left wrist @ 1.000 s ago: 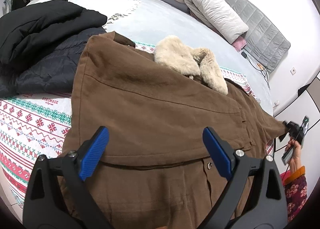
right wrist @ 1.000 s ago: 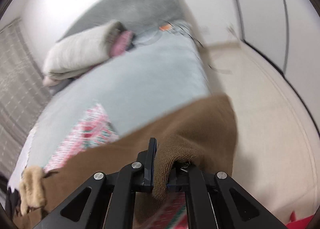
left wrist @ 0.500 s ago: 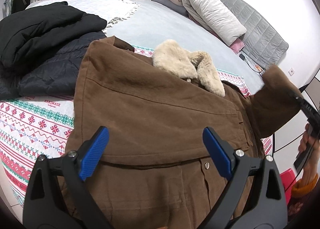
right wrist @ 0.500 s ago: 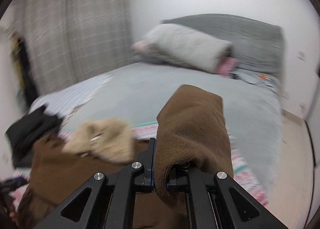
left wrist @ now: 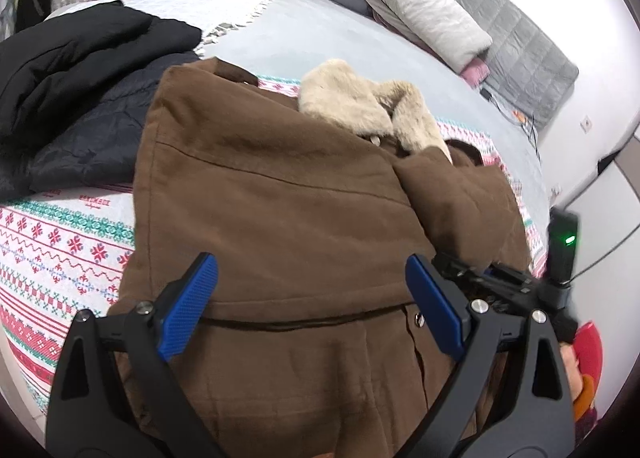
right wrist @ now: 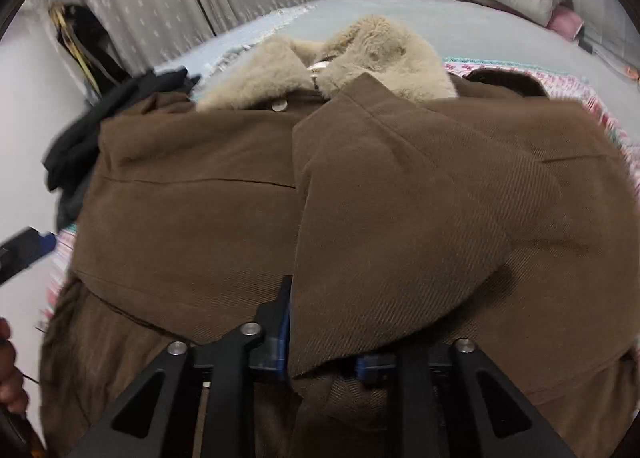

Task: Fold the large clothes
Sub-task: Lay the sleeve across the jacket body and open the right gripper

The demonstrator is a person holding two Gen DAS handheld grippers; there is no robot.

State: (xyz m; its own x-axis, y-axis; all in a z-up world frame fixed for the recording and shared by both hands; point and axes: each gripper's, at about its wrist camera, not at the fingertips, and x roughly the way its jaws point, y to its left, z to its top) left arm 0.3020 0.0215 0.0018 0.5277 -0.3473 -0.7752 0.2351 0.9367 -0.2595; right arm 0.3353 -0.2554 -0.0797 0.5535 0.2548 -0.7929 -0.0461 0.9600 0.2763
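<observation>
The brown coat (left wrist: 280, 217) lies spread on the bed (left wrist: 320, 29), its fur collar (left wrist: 368, 109) toward 12 o'clock. The left gripper (left wrist: 312, 302) hovers low over the coat's middle, jaws wide apart and holding nothing. At 3 o'clock the right gripper (right wrist: 320, 342) points across the coat, jaws clamped on the sleeve (right wrist: 400, 225), which is laid over the chest. Black jackets (left wrist: 80, 69) sit at 10 o'clock

One brown cloth coat with a cream fur collar (left wrist: 304, 217) lies on the bed; beside it sit two dark padded jackets — one black (left wrist: 80, 53), one navy (left wrist: 92, 133). Two handheld grippers with blue pads show — the left (left wrist: 312, 298) and the right (right wrist: 320, 346).
</observation>
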